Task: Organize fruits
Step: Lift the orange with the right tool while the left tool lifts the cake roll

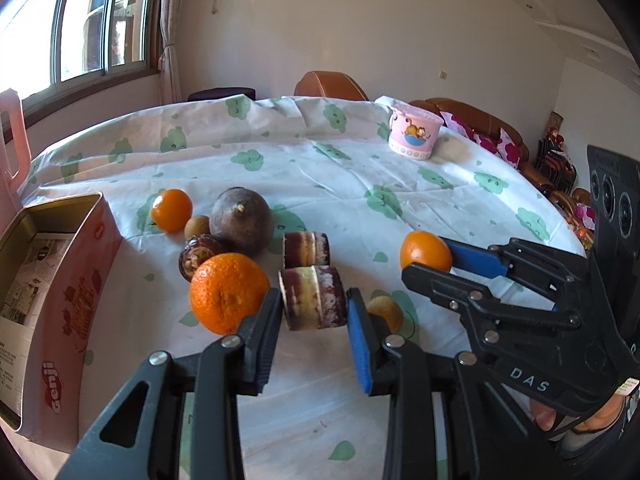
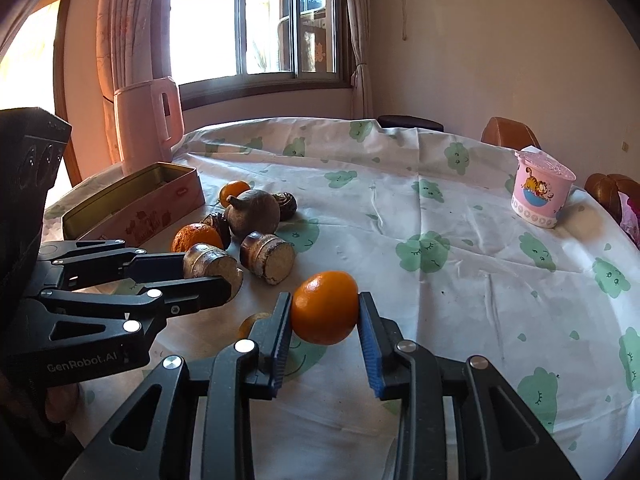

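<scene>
My left gripper [image 1: 314, 308] is shut on a short purple sugarcane piece [image 1: 313, 297]; it shows from the side in the right wrist view [image 2: 214, 266]. A second cane piece [image 1: 306, 249] lies just behind it. My right gripper [image 2: 325, 312] is shut on a small orange [image 2: 325, 307], also seen in the left wrist view [image 1: 425, 251]. A larger orange [image 1: 228, 291], a purple round fruit [image 1: 241, 221], another small orange [image 1: 171, 210], a brown longan [image 1: 197, 225] and a dark brown fruit [image 1: 198, 256] cluster on the left.
An open pink tin box [image 1: 76, 288] stands at the left table edge. A pink lidded cup [image 1: 414, 131] sits far right. A pink jug [image 2: 146, 124] stands behind the tin. A small yellowish fruit [image 1: 386, 312] lies beside my left gripper. Chairs ring the clothed table [image 1: 340, 184].
</scene>
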### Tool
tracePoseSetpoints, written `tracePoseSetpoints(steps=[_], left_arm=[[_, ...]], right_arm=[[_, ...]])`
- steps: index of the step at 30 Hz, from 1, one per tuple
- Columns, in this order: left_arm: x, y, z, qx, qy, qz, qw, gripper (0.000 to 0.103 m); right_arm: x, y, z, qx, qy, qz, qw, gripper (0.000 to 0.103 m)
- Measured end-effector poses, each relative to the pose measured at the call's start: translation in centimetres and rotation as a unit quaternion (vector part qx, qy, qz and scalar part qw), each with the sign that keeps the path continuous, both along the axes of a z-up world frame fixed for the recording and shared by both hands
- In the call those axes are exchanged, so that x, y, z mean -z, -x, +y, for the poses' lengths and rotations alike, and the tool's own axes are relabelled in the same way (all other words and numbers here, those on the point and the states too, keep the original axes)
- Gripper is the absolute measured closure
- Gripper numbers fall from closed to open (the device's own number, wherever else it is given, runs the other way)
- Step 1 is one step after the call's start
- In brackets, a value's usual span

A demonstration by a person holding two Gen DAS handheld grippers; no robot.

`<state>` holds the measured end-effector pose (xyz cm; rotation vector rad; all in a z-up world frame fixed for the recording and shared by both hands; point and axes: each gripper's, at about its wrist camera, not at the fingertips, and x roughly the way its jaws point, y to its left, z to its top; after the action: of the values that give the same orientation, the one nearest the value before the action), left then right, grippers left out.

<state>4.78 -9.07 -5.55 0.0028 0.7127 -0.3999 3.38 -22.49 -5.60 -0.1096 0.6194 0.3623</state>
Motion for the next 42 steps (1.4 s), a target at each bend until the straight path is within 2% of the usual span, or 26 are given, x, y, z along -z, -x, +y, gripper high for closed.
tracePoseSetpoints(steps=[18,42], left_arm=[[-0.8,1.3,0.7,-0.023,0.012,-0.046,0.9986,0.069],[-1.7,2.6,1.4,-0.039,0.024,-0.096,0.9943,0.069]], right_arm=[[-0.6,1.6,0.1,0.001,0.002,-0.055,0.998,0.069],[-1.0,2.8,0.1,0.005,0.000,-0.099,0.995,0.069]])
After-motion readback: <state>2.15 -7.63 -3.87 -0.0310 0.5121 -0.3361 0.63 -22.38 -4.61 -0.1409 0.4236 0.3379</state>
